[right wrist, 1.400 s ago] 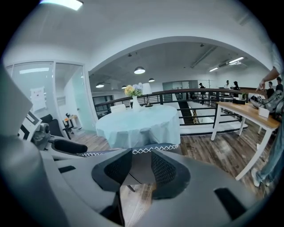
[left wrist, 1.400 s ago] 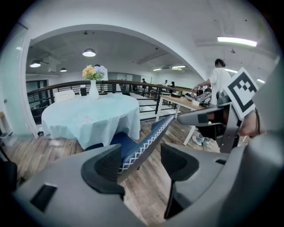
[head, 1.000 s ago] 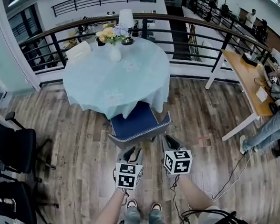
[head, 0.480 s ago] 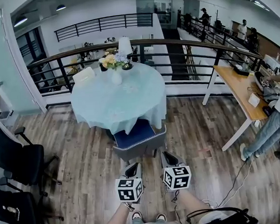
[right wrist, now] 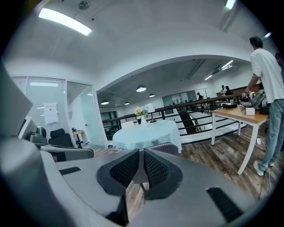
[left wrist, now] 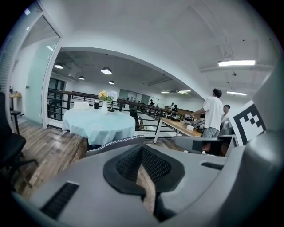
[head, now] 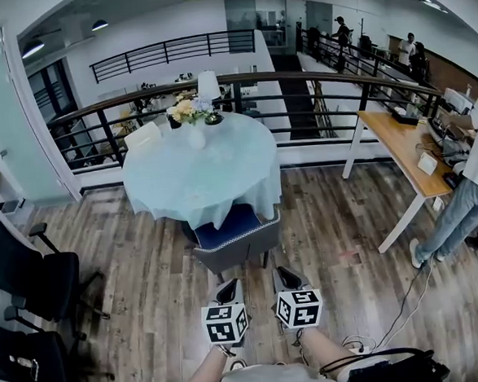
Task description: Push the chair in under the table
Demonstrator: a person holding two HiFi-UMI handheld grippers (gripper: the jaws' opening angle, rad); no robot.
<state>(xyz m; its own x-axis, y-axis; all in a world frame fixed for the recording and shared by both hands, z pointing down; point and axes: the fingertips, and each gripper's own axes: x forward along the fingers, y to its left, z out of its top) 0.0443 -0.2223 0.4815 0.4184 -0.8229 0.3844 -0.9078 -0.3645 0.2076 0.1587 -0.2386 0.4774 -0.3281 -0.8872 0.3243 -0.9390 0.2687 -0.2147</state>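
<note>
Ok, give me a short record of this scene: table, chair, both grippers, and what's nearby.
table: round, draped in pale blue, flower vase near the far edge
chair: blue seat, grey back; seat partly under the table, back sticking out
left gripper: jaws shut, nothing between them, apart from the chair
right gripper: jaws just closing, now together, nothing between them, apart from the chair
nearby: black office chairs at left; wooden desk at right, person beside it

— Light?
— Bright and even; ceiling lamps [left wrist: 105,71] glow high beyond the left tool [left wrist: 142,148], shadows soft.
— Sharpness?
— Far off, crisp; that tool's body near the lens blurs, edges bend, corners go black.
</note>
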